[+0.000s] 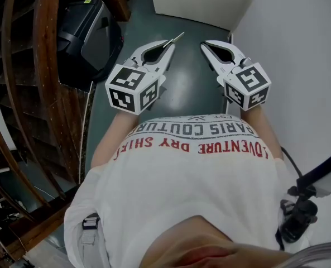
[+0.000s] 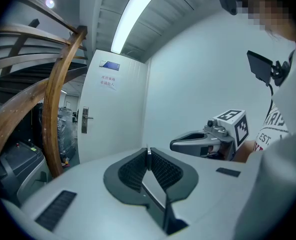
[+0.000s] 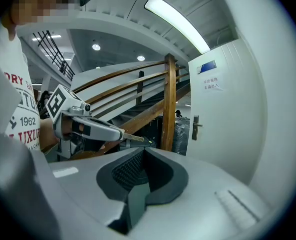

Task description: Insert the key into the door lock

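Observation:
My left gripper [image 1: 168, 43] is shut on a thin metal key [image 1: 176, 37] that sticks out past its tips. In the left gripper view the key [image 2: 148, 155] shows edge-on between the closed pads. Far ahead stands the white door [image 2: 115, 119], whose handle and lock plate [image 2: 85, 120] are at its left edge. My right gripper [image 1: 204, 45] is level with the left one and a little to its right, shut with nothing in it. From the right gripper view I see the left gripper [image 3: 90, 127], the key [image 3: 134, 138] and the door handle [image 3: 194, 126].
A curved wooden stair rail [image 2: 55, 109] and its post [image 3: 168, 104] stand left of the door. A black machine [image 1: 87, 35] sits on the floor by the stairs. A white wall [image 1: 299, 38] runs along the right. A paper sign [image 2: 109, 80] hangs on the door.

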The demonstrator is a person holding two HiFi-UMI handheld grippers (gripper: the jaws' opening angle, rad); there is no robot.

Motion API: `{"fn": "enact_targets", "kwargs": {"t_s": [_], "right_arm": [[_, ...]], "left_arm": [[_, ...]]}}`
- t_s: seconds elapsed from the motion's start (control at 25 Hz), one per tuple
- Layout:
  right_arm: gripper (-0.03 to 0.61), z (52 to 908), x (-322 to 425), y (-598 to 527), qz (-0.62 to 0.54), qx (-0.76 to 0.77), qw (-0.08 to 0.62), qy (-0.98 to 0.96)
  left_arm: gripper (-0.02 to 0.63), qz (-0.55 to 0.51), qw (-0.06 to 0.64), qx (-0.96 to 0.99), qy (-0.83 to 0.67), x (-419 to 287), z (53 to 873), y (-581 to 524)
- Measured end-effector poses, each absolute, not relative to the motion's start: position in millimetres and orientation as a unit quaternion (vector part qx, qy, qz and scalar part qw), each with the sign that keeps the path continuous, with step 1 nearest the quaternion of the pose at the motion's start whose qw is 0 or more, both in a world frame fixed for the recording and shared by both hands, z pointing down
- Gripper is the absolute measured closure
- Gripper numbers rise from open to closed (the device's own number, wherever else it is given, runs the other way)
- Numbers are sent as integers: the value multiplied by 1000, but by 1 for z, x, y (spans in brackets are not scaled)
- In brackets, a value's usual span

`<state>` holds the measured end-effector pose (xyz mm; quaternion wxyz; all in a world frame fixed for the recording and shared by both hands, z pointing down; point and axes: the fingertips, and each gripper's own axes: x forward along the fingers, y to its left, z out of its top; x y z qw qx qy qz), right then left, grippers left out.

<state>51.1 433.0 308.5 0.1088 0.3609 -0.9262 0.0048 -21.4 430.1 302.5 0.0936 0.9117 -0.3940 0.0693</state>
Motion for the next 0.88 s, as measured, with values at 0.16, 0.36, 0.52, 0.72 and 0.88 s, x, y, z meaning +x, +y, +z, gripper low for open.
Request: {"fn": "enact_targets", "kwargs": {"t_s": [0.16,0.36,0.52,0.72,0.88], "right_arm": [[577,305,39,432,6,359,105,-928],[577,314,35,415,16,358,111,-927],[577,334,42,379,32,358,112,-927],[577,360,53,295,55,357,109,-926],[577,376,71,193,79,354,108,-926]], "left_arm": [[592,68,91,913,-393,-32,298,429],[591,70,104,912,-391,-36,305,411],[592,73,123,909,-392,-33,326,375],[592,87,142,906,-389,-22,354,295],[591,100,163,896,-400,-12,370,193]]}}
